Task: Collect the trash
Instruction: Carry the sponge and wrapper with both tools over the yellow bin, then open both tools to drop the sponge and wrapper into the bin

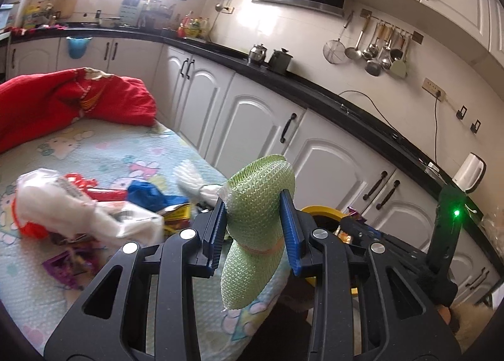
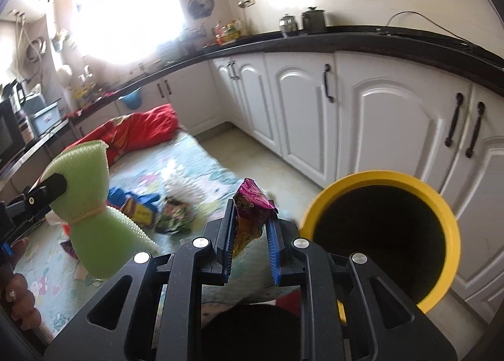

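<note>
My left gripper (image 1: 253,228) is shut on a green foam net sleeve (image 1: 256,203), tied at its waist with a rubber band; the same green foam net sleeve (image 2: 91,203) shows at the left of the right wrist view. My right gripper (image 2: 252,241) is shut on a crumpled pink and yellow snack wrapper (image 2: 250,216). A yellow-rimmed bin (image 2: 382,235) with a dark inside stands just right of the right gripper; the bin's rim (image 1: 321,210) peeks out behind the left gripper. More trash (image 1: 94,210) lies on the patterned mat (image 1: 94,147).
A red blanket (image 1: 69,99) is heaped at the mat's far end. White cabinets (image 2: 308,115) under a black countertop (image 1: 283,74) run along the right. A person's hand (image 2: 20,301) is at the lower left. A white foam net (image 1: 195,178) and blue bag (image 1: 148,194) lie among wrappers.
</note>
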`<state>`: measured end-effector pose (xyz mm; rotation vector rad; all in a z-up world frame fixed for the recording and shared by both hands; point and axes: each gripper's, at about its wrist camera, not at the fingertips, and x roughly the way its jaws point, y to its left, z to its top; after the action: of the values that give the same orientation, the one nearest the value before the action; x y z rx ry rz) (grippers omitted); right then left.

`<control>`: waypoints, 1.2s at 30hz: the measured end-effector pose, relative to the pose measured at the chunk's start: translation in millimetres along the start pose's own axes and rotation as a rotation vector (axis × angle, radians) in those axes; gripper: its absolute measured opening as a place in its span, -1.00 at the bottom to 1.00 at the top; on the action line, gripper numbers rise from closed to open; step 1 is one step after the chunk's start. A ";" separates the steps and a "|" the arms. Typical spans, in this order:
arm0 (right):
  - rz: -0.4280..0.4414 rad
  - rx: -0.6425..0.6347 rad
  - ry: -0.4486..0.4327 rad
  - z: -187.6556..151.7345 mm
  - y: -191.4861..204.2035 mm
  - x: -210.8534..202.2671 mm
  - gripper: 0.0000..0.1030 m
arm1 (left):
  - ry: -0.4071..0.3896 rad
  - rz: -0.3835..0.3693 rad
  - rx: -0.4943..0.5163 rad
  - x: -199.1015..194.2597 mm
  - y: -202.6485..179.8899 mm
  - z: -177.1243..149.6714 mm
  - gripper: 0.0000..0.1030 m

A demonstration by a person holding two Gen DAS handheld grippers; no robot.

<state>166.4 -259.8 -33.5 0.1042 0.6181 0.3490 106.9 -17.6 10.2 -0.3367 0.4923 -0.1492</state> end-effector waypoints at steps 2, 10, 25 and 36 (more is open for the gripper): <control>-0.023 0.015 -0.008 1.6 -11.5 -2.6 -0.65 | 0.007 -0.008 0.004 6.3 -4.3 0.5 -0.50; -0.109 0.079 -0.025 2.5 -53.7 -10.5 -0.65 | 0.043 -0.055 0.030 37.8 -35.0 -1.0 -0.50; -0.254 0.147 -0.013 -16.0 -120.2 -4.6 -0.65 | 0.122 -0.153 0.079 103.4 -97.6 -17.6 -0.50; -0.314 0.160 0.048 -32.7 -151.2 14.7 -0.65 | 0.206 -0.220 0.073 156.8 -124.0 -35.7 -0.48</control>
<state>202.2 -396.4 -98.2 0.1495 0.6977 -0.0022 218.8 -178.0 -44.3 -0.3046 0.6510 -0.4180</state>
